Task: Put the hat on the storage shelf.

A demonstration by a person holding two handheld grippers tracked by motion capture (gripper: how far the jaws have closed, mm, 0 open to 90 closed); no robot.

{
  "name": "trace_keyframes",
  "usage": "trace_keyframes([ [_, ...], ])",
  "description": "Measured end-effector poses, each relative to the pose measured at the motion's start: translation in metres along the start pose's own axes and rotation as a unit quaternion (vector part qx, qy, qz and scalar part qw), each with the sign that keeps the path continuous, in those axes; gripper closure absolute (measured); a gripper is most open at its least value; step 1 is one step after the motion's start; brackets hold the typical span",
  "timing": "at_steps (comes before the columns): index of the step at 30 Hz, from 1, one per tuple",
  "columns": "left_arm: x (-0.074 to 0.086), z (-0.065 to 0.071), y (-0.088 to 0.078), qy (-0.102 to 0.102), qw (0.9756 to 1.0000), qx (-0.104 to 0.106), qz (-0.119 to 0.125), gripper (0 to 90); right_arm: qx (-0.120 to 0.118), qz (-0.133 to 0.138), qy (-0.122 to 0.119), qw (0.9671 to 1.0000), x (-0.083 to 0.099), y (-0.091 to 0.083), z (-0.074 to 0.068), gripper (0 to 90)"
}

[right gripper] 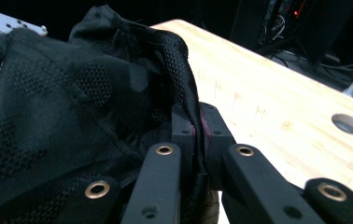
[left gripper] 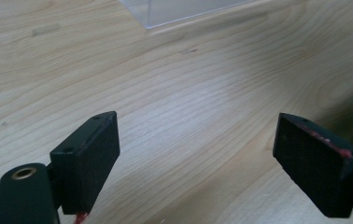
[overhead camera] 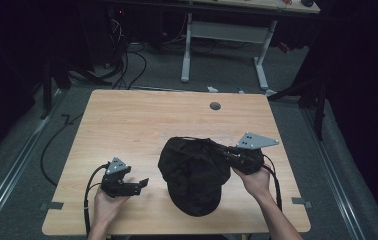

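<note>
A cap (overhead camera: 194, 172) lies on the counter (overhead camera: 142, 120), at the lower centre of the high view. The left tongs (overhead camera: 139, 185) sit lower left of the frame, just left of the cap and apart from it. The right tongs (overhead camera: 224, 151) meet the cap's right edge, centre right. A round hole (overhead camera: 215, 106) in the counter lies behind the cap, toward the upper centre.

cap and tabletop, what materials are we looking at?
Black cap: looks like woven fabric, matte, partly mesh-knit; the right gripper view shows a dotted weave, seams and soft folds where the right tool pinches it. Table: light wood or wood-look laminate, smooth with a slight sheen; grain lines show, solid or veneer unclear.
</note>
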State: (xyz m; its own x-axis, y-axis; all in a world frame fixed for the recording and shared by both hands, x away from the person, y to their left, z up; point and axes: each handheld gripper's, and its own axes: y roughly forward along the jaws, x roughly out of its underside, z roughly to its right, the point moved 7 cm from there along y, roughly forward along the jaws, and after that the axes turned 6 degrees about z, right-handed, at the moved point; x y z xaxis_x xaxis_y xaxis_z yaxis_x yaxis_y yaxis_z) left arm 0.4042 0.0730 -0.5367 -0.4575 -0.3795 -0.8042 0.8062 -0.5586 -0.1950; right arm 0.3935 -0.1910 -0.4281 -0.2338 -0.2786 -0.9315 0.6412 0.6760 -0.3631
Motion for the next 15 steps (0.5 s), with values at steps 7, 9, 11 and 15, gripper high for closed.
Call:
trace_keyframes([
  [7, -0.003, 0.021, -0.003, 0.001, 0.999, 0.044, -0.009, 15.0, -0.01, 0.011, -0.014, 0.9998, -0.015, -0.003, -0.003, 86.6],
  [9, -0.004, 0.026, -0.003, -0.001, 0.9985, 0.054, -0.011, 15.1, -0.014, 0.013, -0.018, 0.9996, -0.018, -0.004, -0.005, 86.6],
  [11, -0.004, 0.031, -0.003, 0.001, 0.998, 0.062, -0.015, 15.1, -0.017, 0.016, -0.023, 0.9994, -0.022, -0.005, -0.006, 86.6],
  [15, -0.003, 0.038, -0.002, 0.007, 0.9972, 0.071, -0.024, 15.2, -0.025, 0.024, -0.029, 0.999, -0.028, -0.008, -0.009, 86.7],
])
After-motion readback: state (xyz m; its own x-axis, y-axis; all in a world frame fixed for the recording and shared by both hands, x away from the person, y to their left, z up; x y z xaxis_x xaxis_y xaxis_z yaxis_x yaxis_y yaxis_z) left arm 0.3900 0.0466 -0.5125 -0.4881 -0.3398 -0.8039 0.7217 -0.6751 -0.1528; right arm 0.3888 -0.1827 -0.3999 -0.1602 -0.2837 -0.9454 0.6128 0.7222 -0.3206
